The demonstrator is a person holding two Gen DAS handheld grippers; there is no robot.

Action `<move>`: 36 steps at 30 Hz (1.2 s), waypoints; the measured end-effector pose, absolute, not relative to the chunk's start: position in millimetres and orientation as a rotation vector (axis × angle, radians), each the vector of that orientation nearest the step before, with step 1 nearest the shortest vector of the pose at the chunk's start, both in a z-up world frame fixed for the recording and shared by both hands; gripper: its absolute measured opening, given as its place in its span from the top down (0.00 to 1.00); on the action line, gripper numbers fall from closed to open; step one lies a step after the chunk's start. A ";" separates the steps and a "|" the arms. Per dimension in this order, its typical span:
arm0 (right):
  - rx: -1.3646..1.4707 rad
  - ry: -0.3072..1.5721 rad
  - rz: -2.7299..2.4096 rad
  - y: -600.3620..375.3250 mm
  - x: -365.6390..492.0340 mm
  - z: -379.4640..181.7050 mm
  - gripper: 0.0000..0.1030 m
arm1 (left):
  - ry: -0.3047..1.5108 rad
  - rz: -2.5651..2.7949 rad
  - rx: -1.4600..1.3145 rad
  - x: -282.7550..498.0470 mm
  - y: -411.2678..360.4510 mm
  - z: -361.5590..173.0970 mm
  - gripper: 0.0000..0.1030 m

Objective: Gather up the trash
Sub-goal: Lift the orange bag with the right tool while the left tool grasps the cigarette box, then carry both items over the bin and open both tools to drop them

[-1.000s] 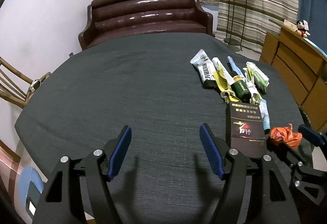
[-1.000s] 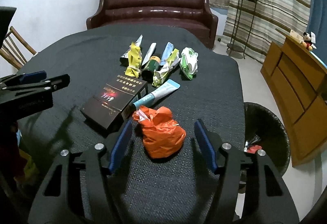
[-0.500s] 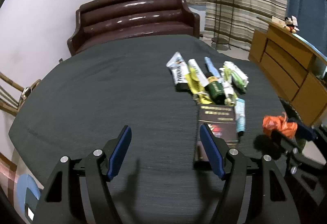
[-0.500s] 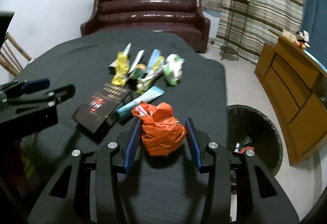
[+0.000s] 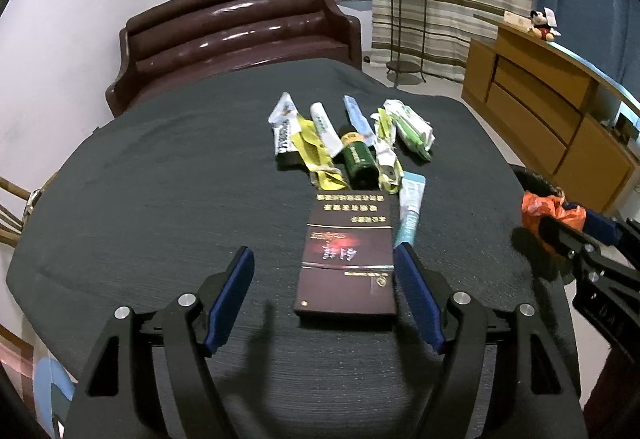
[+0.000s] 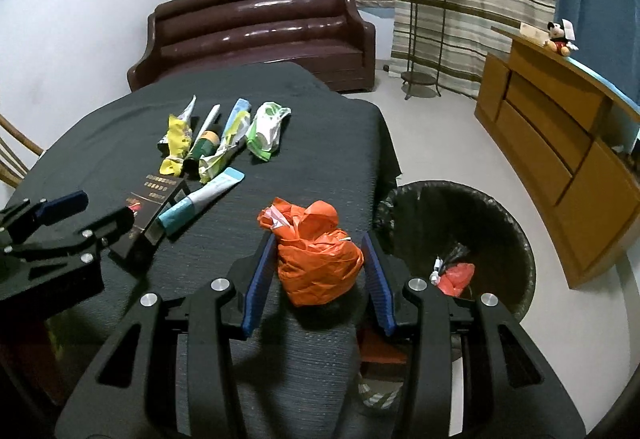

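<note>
My right gripper [image 6: 318, 261] is shut on a crumpled orange plastic bag [image 6: 316, 253] and holds it above the table's right edge, beside the black bin [image 6: 460, 207]. The bag also shows in the left wrist view [image 5: 550, 209]. My left gripper [image 5: 324, 279] is open; a dark maroon box [image 5: 346, 251] lies on the table between its fingers. Beyond it lie a teal tube [image 5: 410, 211], a green bottle [image 5: 358, 159] and several wrappers [image 5: 408, 129].
The dark cloth-covered table [image 5: 160, 175] fills the foreground. The bin holds a red scrap [image 6: 456, 273]. A brown sofa [image 6: 256, 27] stands behind the table, a wooden cabinet [image 6: 560, 127] at the right, a plant stand [image 6: 424, 31] by the curtains.
My right gripper closed on the orange bag, lifted it and carried it right toward the bin. My left gripper moved right, so the maroon box now lies between its fingers.
</note>
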State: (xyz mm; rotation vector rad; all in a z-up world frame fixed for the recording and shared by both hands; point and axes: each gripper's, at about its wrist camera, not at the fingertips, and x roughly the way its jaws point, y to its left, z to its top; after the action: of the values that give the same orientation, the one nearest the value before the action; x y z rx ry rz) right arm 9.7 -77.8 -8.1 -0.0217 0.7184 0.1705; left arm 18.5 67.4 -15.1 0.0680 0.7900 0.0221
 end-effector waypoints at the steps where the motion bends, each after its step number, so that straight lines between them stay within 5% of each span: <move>1: -0.020 0.719 0.171 -77.9 9.4 -8.7 0.59 | 0.795 0.021 0.071 19.5 66.2 -16.7 0.32; 22: -0.019 0.728 0.171 -77.6 11.3 -14.3 0.59 | 0.865 0.030 0.049 32.4 74.8 -33.8 0.32; 26: -0.019 0.734 0.172 -76.2 12.2 -17.6 0.59 | 0.870 0.020 0.053 32.8 74.9 -34.8 0.44; 36: -0.016 0.733 0.166 -75.6 12.7 -19.6 0.59 | 0.823 0.023 0.046 25.6 77.9 -28.1 0.46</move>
State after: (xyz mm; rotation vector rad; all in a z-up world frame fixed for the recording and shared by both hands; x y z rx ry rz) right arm 12.7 -75.6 -19.6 -0.0156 0.7334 0.1656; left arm 25.6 77.9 -28.1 0.0459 0.8232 0.0233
